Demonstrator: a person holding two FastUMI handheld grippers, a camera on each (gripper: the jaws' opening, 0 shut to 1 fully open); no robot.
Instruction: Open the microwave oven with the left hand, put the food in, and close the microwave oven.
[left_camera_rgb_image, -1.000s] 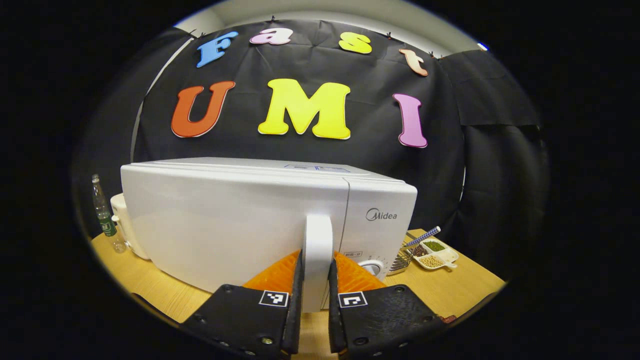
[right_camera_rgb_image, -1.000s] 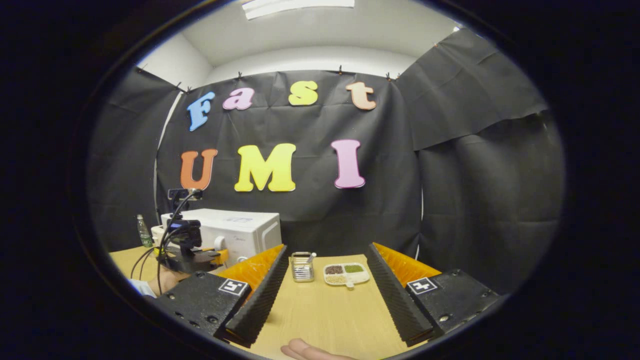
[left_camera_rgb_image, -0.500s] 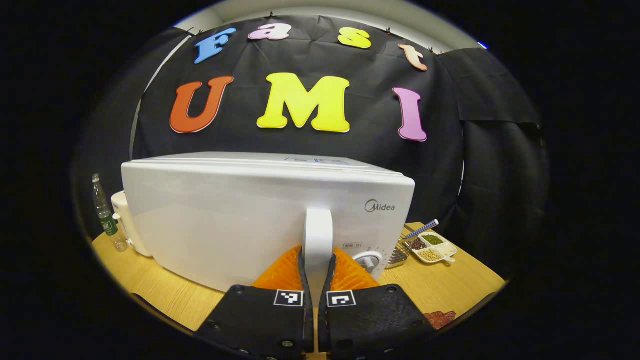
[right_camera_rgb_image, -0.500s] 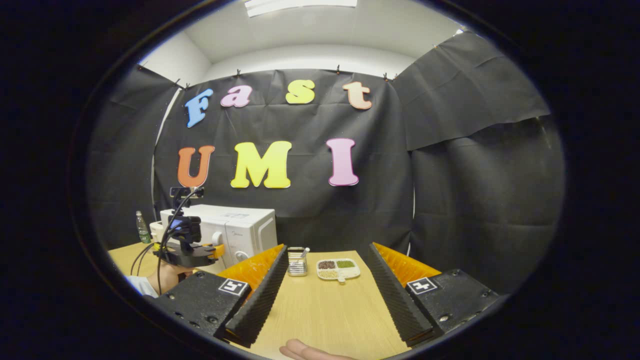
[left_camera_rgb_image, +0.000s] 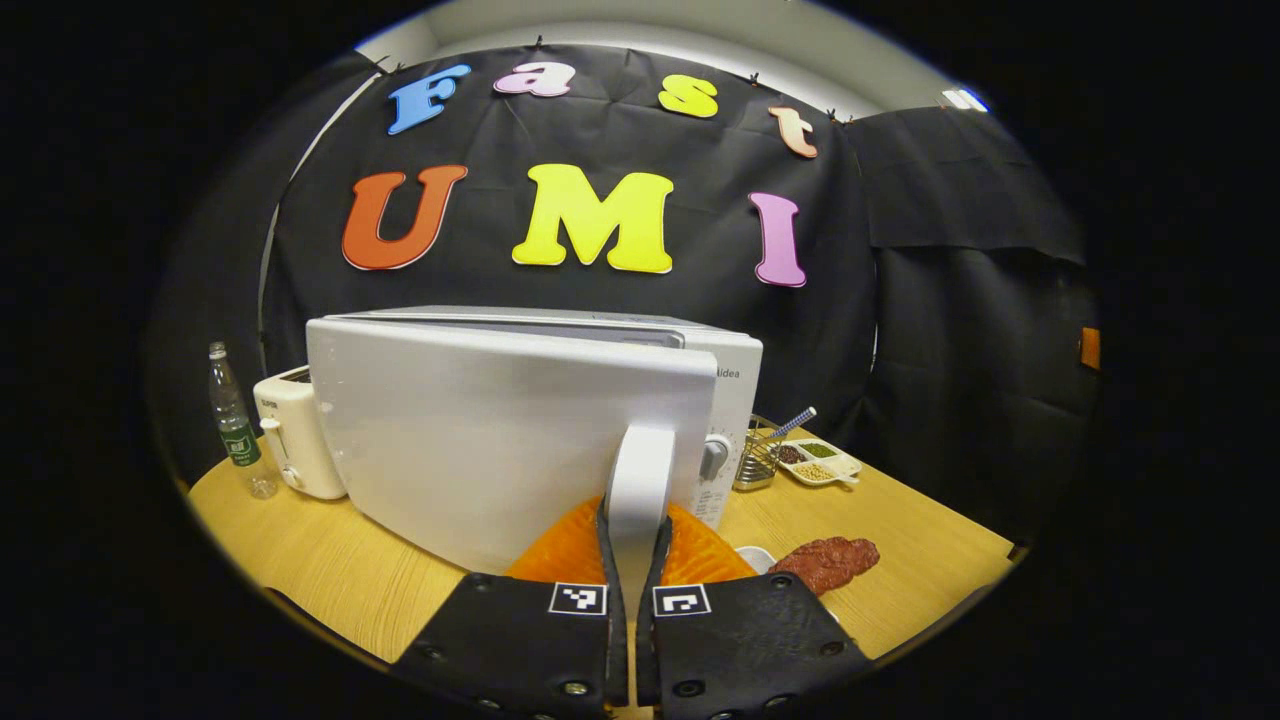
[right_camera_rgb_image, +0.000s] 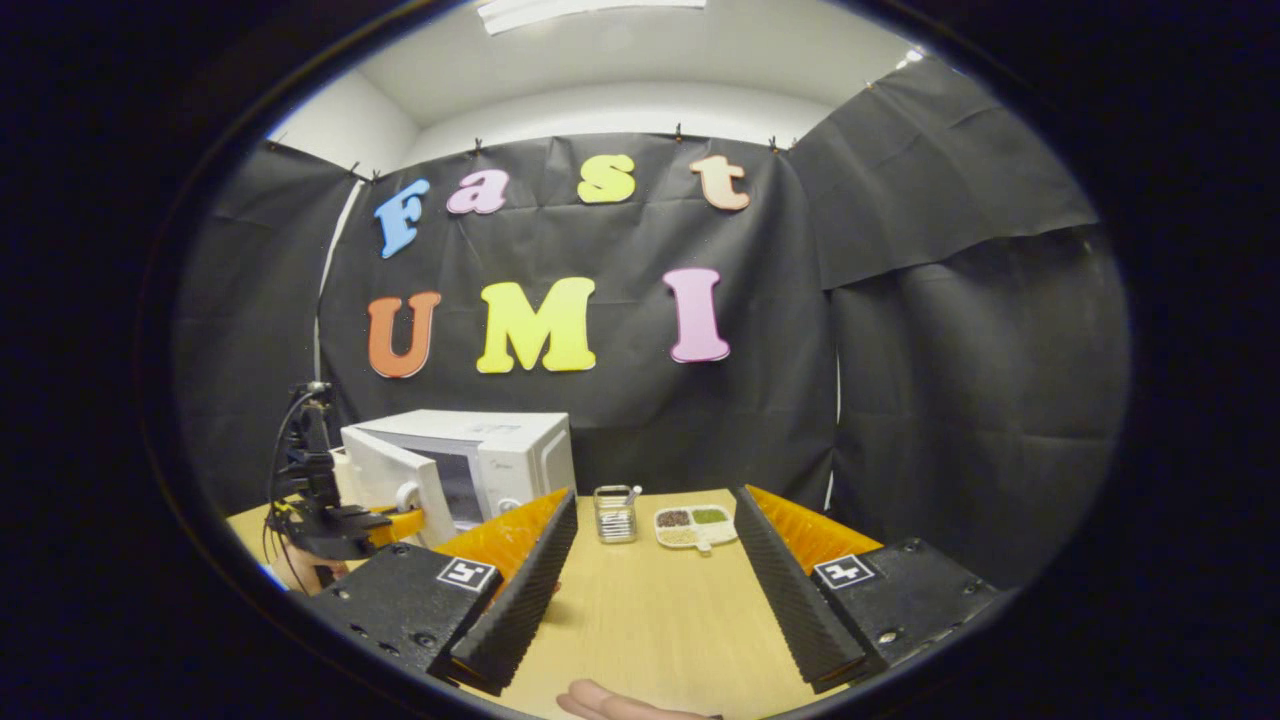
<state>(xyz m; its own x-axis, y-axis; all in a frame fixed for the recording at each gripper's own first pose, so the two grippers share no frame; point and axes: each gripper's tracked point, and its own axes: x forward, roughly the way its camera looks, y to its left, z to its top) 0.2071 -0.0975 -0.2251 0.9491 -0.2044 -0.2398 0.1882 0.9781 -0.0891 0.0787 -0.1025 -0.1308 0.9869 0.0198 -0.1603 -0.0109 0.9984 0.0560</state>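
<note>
The white microwave (left_camera_rgb_image: 735, 375) stands on the wooden table with its door (left_camera_rgb_image: 500, 430) swung partly out. My left gripper (left_camera_rgb_image: 634, 530) is shut on the door's white upright handle (left_camera_rgb_image: 638, 470). A reddish-brown piece of food (left_camera_rgb_image: 825, 562) lies on a small white plate at the right, just past my left gripper. In the right gripper view the microwave (right_camera_rgb_image: 500, 450) sits at the far left with its door (right_camera_rgb_image: 395, 480) ajar and the left gripper (right_camera_rgb_image: 400, 522) at the handle. My right gripper (right_camera_rgb_image: 652, 500) hangs open over the table, holding nothing.
A cream toaster (left_camera_rgb_image: 290, 435) and a clear bottle (left_camera_rgb_image: 232, 425) stand left of the microwave. A wire utensil holder (left_camera_rgb_image: 758, 462) and a divided dish of beans (left_camera_rgb_image: 820, 462) sit behind it to the right. A person's fingertip (right_camera_rgb_image: 610, 700) shows at the near table edge.
The left gripper has pulled the handle towards itself and the door has swung from closed to partly open. The food on its plate has come into sight. The right gripper stays open.
</note>
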